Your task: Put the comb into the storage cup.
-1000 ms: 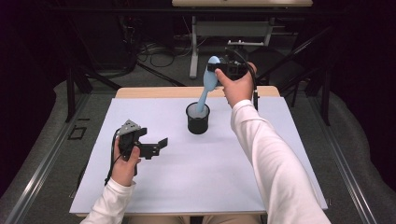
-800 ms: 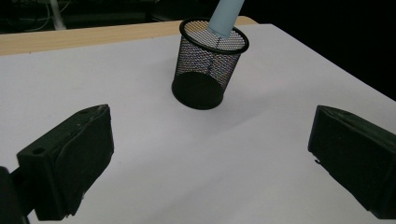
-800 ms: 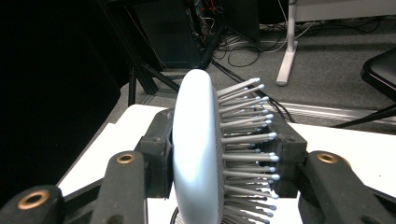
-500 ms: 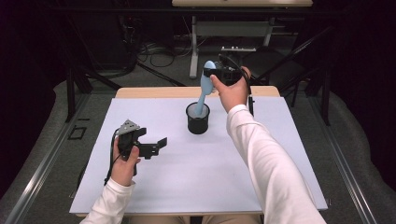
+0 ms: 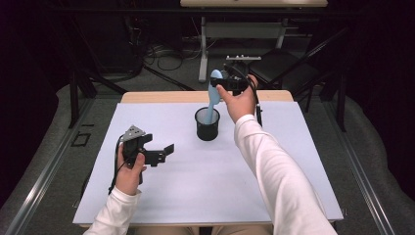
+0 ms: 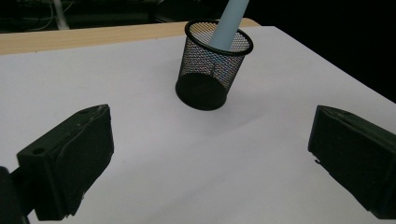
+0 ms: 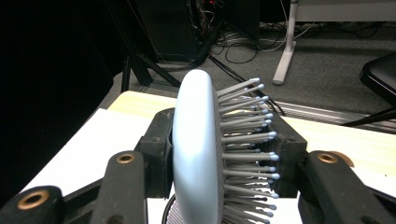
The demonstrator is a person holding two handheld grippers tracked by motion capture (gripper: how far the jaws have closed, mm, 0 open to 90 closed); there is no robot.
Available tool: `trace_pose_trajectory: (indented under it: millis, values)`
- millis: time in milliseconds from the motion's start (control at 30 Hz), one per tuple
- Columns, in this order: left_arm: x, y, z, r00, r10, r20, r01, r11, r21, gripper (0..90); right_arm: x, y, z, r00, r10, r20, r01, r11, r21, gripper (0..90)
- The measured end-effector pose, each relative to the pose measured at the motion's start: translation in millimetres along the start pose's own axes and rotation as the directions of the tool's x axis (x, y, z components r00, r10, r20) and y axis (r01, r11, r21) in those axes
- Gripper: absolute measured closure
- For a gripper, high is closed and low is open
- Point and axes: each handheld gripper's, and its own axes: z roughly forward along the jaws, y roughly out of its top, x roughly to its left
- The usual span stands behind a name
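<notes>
Gripping the head of a light-blue hairbrush (image 5: 214,83), the right gripper (image 5: 230,82) has its jaws clenched on it, one on the smooth back, one against the bristles. The brush stands nearly upright, its handle reaching down into the black mesh cup (image 5: 207,124) near the far middle of the white worktop (image 5: 293,161). The left gripper (image 5: 161,152) rests well apart, low over the worktop, jaws released and holding nothing.
</notes>
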Motion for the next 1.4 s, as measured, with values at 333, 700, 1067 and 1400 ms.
trace_pose_trajectory:
  millis: [333, 700, 1067, 1400]
  values:
    - [0.4, -0.2, -0.2, 1.0000, -0.001, -0.003, 0.001, 1.0000, 0.002, 0.4, 4.7, -11.6, 9.9, 0.9996, -0.026, 0.009, 0.026, 1.000, 0.016, 50.7]
    - [0.9, 0.0, -1.0, 1.0000, -0.005, 0.002, 0.005, 1.0000, -0.005, 0.4, 6.0, -19.5, 17.0, 0.9986, -0.047, 0.026, 0.047, 0.999, 0.017, 50.6]
    - [1.3, 0.0, -1.8, 1.0000, -0.009, 0.002, 0.009, 0.9999, -0.008, 0.4, 7.6, -28.7, 26.7, 0.9974, -0.060, 0.040, 0.059, 0.998, 0.022, 50.6]
    - [0.9, -0.5, -1.5, 1.0000, -0.007, 0.002, 0.007, 1.0000, -0.007, 0.4, 10.8, -32.9, 29.8, 0.9962, -0.076, 0.043, 0.075, 0.997, 0.027, 50.4]
